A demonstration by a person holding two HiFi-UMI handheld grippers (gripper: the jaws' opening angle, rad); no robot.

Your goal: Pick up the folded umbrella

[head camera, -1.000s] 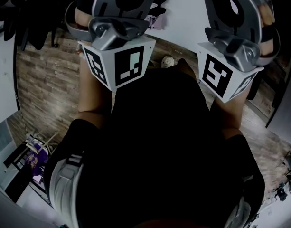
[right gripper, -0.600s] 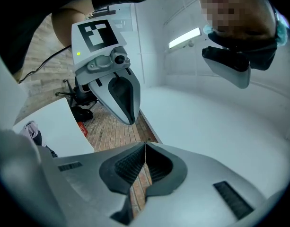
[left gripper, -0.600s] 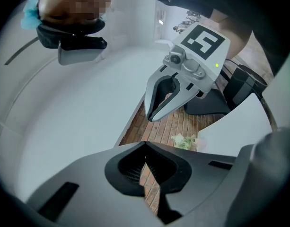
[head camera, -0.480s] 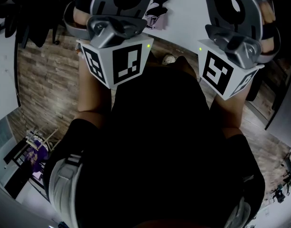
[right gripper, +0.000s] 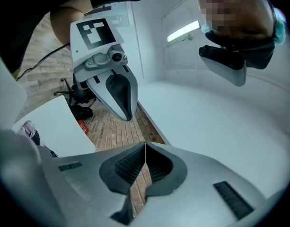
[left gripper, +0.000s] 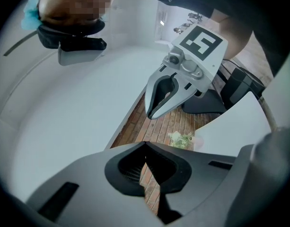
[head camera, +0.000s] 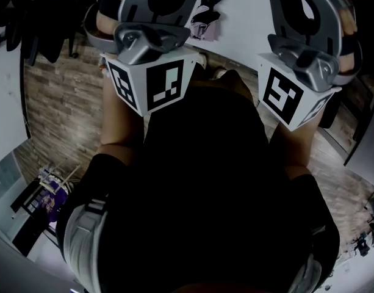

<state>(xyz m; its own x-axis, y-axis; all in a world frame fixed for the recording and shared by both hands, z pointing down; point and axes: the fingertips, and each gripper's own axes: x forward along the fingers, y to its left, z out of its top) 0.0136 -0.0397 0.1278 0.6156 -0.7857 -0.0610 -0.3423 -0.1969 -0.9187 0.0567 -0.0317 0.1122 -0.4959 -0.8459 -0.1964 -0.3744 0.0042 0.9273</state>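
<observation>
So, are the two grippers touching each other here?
Apart. The left gripper view shows the right gripper ahead of the left gripper, with a strip of wooden floor between their shut tips.

The wood-plank floor slides beneath the view. The purple-and-white patterned object, perhaps clothing, shows more. The green lights on the cubes of the grey left gripper and right gripper go out.

Head cam looks steeply down over the person's torso, wood floor at the frame edges. Each gripper cam sits close behind its own jaws. Left gripper view catches the right gripper upper centre, and vice versa. All three share the floor.
</observation>
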